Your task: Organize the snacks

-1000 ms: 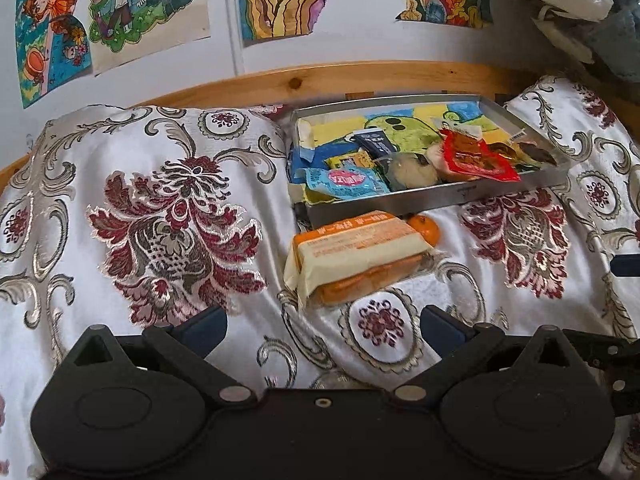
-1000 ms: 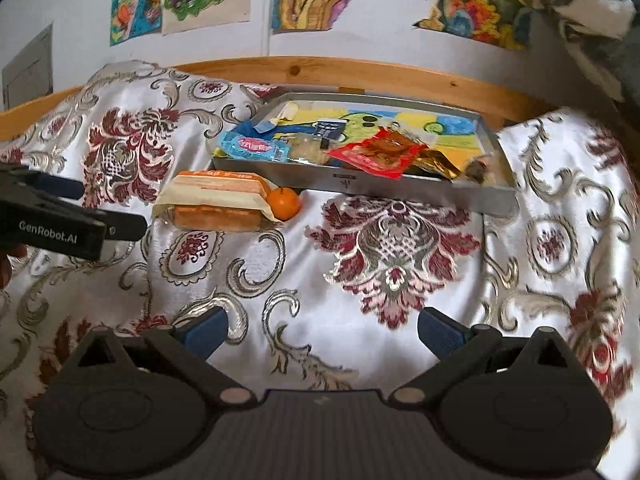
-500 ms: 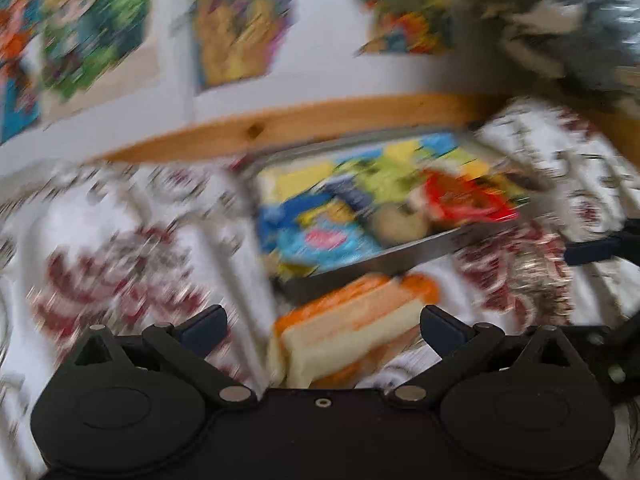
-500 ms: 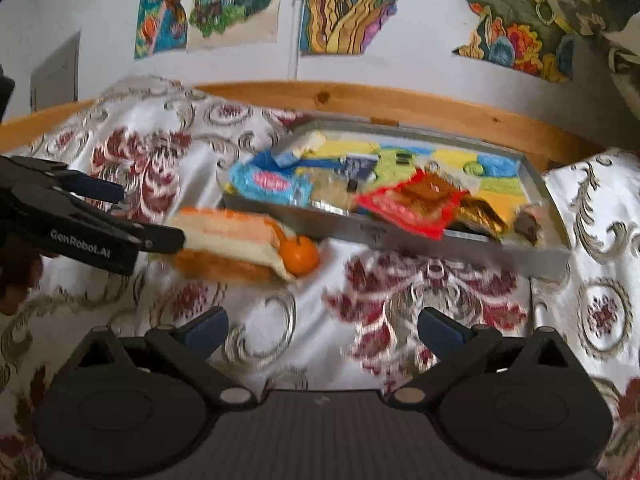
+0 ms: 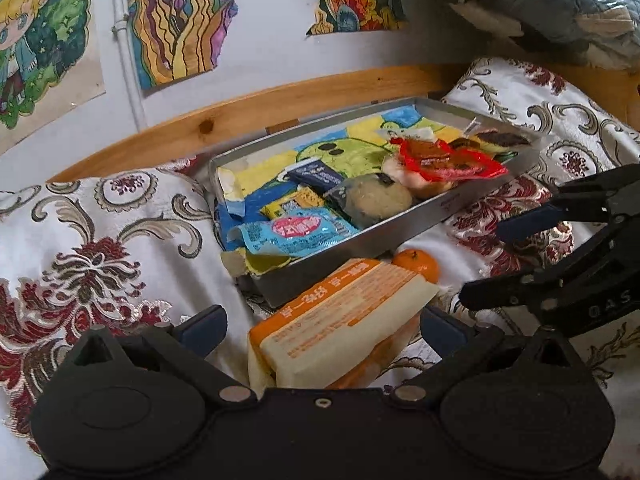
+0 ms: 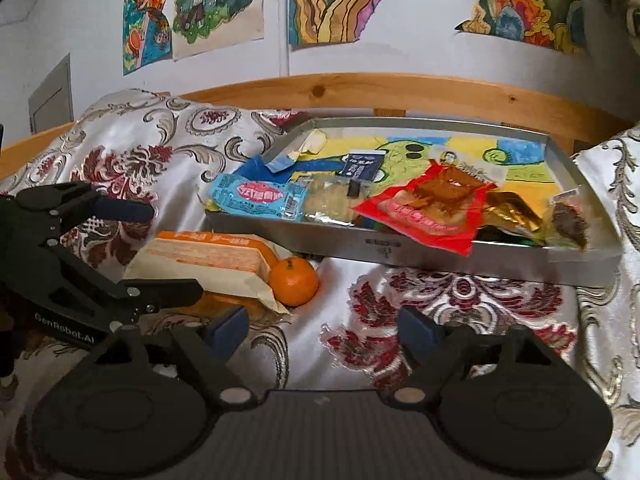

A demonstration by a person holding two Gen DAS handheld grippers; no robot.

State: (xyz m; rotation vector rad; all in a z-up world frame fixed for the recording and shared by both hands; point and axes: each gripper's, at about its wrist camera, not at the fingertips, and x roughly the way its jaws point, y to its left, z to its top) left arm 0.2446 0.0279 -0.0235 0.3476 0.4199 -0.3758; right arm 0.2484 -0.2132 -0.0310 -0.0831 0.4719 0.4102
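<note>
On the floral brocade bedspread (image 5: 100,240), my left tongs (image 5: 320,326) had pushed forward over the past second until their spread blue-padded fingers (image 5: 204,324) straddled the near end of the orange-and-cream wrapped snack pack (image 5: 344,312), not yet clamped on it. That pack lay just outside the shallow grey metal tray (image 5: 404,236), at 6 o'clock of the tray's near wall, with a small orange tangerine (image 6: 294,280) touching the pack's far end. My right tongs (image 6: 322,330) had also closed in, their fingers apart and holding nothing, the tangerine now at 11 o'clock just ahead of them. Inside the tray sat a blue sachet (image 6: 256,196), a red foil packet (image 6: 428,208) and other wrapped snacks. To my judgement, only these two strays remained to be lifted in, and each tong was lined up for one.
</note>
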